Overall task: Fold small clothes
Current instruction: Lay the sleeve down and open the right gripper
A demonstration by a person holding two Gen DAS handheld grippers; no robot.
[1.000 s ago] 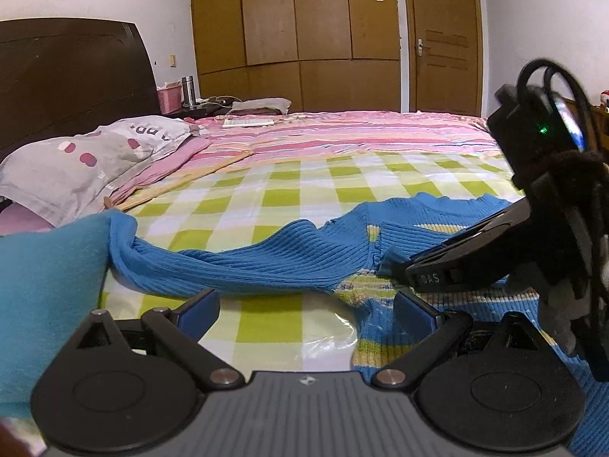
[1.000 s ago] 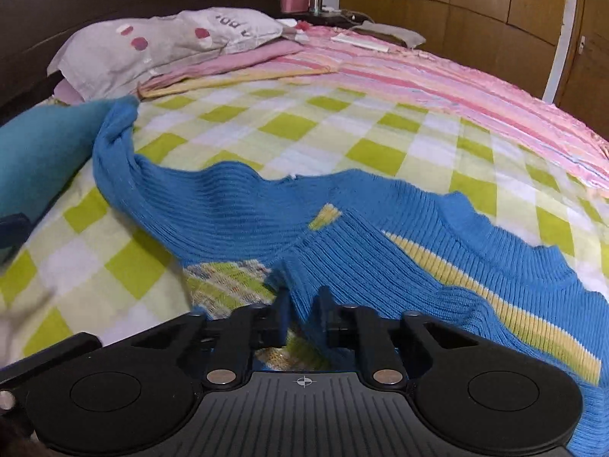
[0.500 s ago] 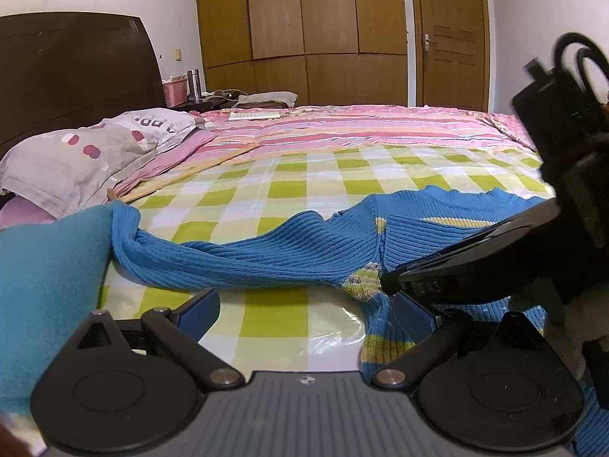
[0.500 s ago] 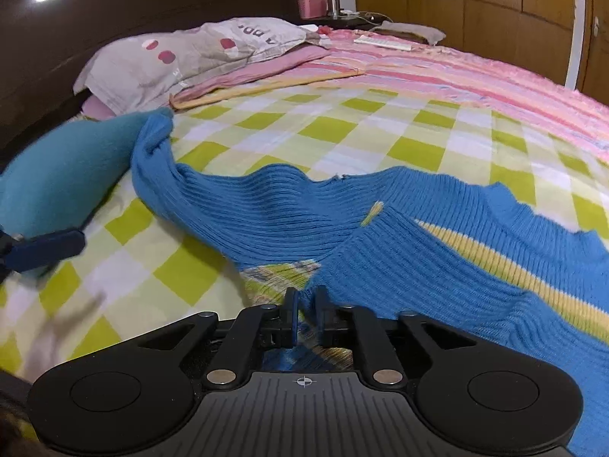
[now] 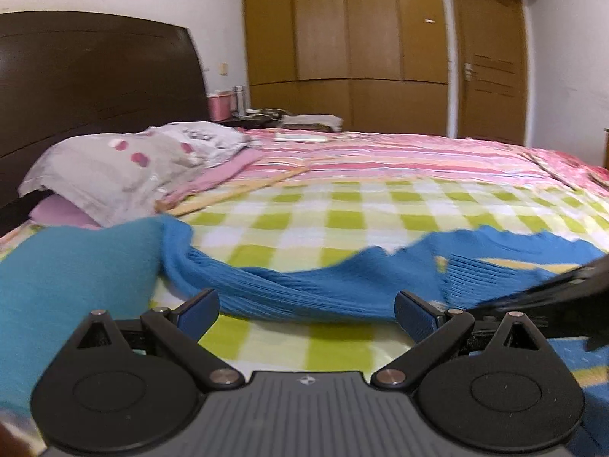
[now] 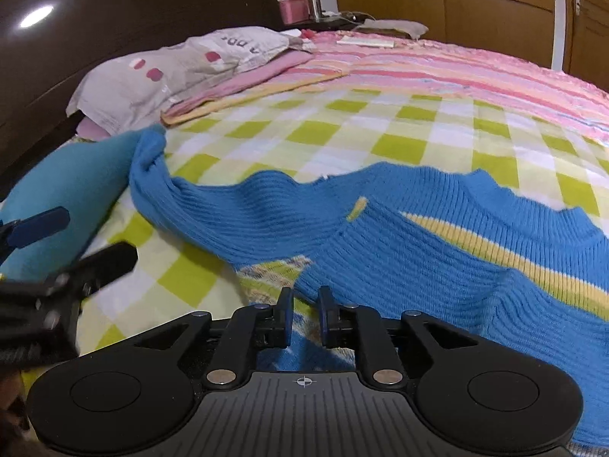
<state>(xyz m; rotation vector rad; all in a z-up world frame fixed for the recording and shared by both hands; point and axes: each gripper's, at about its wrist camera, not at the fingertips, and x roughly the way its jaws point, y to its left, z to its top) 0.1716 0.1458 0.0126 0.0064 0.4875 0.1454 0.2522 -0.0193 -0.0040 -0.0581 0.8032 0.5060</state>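
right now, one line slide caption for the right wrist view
Right gripper pinches the blue sweater on a checked sheet.

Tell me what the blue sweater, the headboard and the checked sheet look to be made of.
Blue sweater: ribbed knit, likely wool or acrylic yarn; matte, visible ridges. Headboard: dark wood or veneer, glossy; it mirrors a lamp glare. Checked sheet: thin woven fabric, probably cotton, lying smooth.
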